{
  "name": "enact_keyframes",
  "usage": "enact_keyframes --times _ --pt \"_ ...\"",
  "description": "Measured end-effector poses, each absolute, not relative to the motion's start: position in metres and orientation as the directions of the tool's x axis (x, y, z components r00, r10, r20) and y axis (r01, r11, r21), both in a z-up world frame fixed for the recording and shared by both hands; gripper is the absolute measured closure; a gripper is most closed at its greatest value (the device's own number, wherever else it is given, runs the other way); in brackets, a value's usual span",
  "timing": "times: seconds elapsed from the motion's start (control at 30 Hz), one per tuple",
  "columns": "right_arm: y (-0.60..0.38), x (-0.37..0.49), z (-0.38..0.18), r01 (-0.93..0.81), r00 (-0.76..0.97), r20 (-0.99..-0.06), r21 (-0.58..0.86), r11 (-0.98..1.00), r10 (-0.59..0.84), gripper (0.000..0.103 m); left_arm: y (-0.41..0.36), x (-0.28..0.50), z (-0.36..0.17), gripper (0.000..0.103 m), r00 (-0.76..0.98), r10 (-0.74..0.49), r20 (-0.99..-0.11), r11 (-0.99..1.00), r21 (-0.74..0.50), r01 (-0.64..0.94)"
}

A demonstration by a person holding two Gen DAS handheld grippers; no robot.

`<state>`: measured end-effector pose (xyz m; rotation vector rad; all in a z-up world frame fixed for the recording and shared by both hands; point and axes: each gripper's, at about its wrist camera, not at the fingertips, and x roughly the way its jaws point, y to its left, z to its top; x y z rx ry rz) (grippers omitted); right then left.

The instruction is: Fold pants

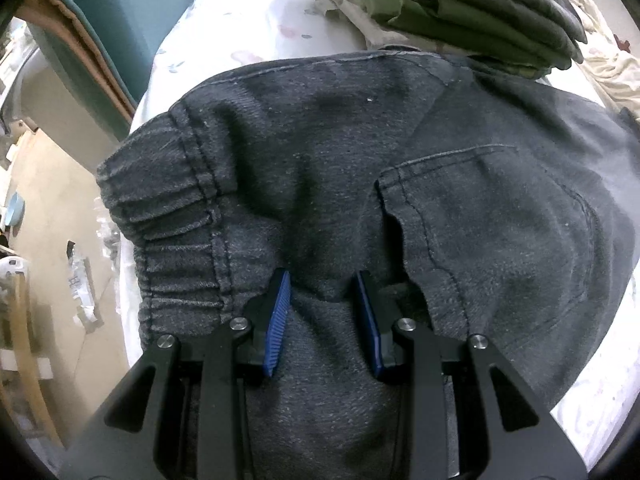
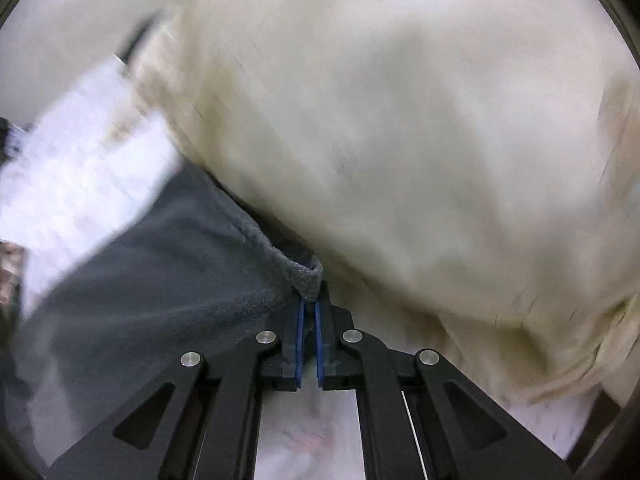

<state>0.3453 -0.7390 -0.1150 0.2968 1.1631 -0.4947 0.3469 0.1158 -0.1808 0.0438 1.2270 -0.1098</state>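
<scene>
Left gripper (image 1: 324, 280), at the lower middle of its view, points steeply down with its blue pads (image 1: 279, 320) partly closed on a raised bunch of the dark grey pants (image 1: 320, 152). The pants spread up and away from it across the frame: the gathered waistband (image 1: 176, 236) lies to its left, a back pocket (image 1: 500, 232) to its right. They rest on a pale sheet (image 1: 240, 28), with a stack of green clothes (image 1: 460, 4) at the upper right.

Right gripper (image 2: 308, 300), low in its blurred view, is pinched shut on a hem corner of the pants (image 2: 160, 280), which trail to its lower left. A cream cloth (image 2: 400, 120) fills the upper right. Judging by both holds, the cloth stretches between the grippers, so either end could be carried across for the fold.
</scene>
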Motion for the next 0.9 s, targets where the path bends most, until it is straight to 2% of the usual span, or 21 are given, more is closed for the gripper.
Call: enact_keyframes --times 0.07,0.17,0.2,0.27,0.3,0.33,0.4,0.47,0.63,0.7,0.77,0.83,0.9 --pt "-0.741 0.343 -0.145 0.558 0.251 -0.948 -0.021 0.83 -0.193 0.1 0.115 0.348 -0.181 0.073 0.323 -0.066 -0.944 0.993 -0.031 0.111" --pt "-0.734 0.344 -0.156 0.589 0.25 -0.944 -0.029 0.807 -0.217 0.096 0.114 0.35 -0.179 0.073 0.319 -0.065 -0.945 0.993 -0.031 0.111" --pt "-0.731 0.345 -0.157 0.59 0.244 -0.943 -0.042 0.806 -0.228 0.089 0.114 0.35 -0.179 0.073 0.321 -0.064 -0.945 0.993 -0.028 0.114" --pt "-0.721 0.346 -0.152 0.563 0.224 -0.938 -0.097 0.821 -0.264 0.067 0.112 0.351 -0.179 0.073 0.322 -0.064 -0.944 0.993 -0.029 0.115" --pt "-0.716 0.347 -0.15 0.551 0.217 -0.933 -0.126 0.825 -0.287 0.046 0.113 0.351 -0.177 0.073 0.323 -0.066 -0.944 0.993 -0.029 0.118" --pt "-0.705 0.346 -0.14 0.531 0.222 -0.907 -0.194 0.825 -0.357 0.039 0.113 0.351 -0.177 0.073 0.323 -0.067 -0.944 0.992 -0.029 0.121" --pt "-0.689 0.344 -0.126 0.515 0.261 -0.875 -0.231 0.826 -0.407 0.037 0.116 0.354 -0.176 0.073 0.32 -0.066 -0.945 0.993 -0.03 0.117" --pt "-0.664 0.337 -0.11 0.491 0.337 -0.854 -0.2 0.848 -0.397 0.036 0.12 0.358 -0.176 0.073 0.316 -0.064 -0.946 0.994 -0.032 0.107" --pt "-0.57 0.335 -0.089 0.358 0.506 -0.831 -0.04 0.933 -0.23 0.036 0.126 0.357 -0.146 0.073 0.323 -0.102 -0.941 0.994 -0.104 0.01" --pt "-0.522 0.329 -0.088 0.288 0.564 -0.822 0.11 0.951 -0.076 0.036 0.126 0.352 -0.122 0.066 0.351 -0.161 -0.923 0.984 -0.176 -0.011" --pt "-0.475 0.312 -0.09 0.238 0.608 -0.791 0.261 0.936 0.066 0.036 0.129 0.341 -0.095 0.033 0.403 -0.193 -0.895 0.97 -0.236 -0.06" --pt "-0.443 0.298 -0.097 0.216 0.613 -0.772 0.37 0.904 0.169 0.032 0.135 0.32 -0.067 0.019 0.488 -0.206 -0.848 0.95 -0.294 -0.109" --pt "-0.406 0.276 -0.104 0.183 0.605 -0.745 0.473 0.862 0.281 0.029 0.14 0.3 -0.053 0.013 0.534 -0.208 -0.82 0.931 -0.333 -0.149"
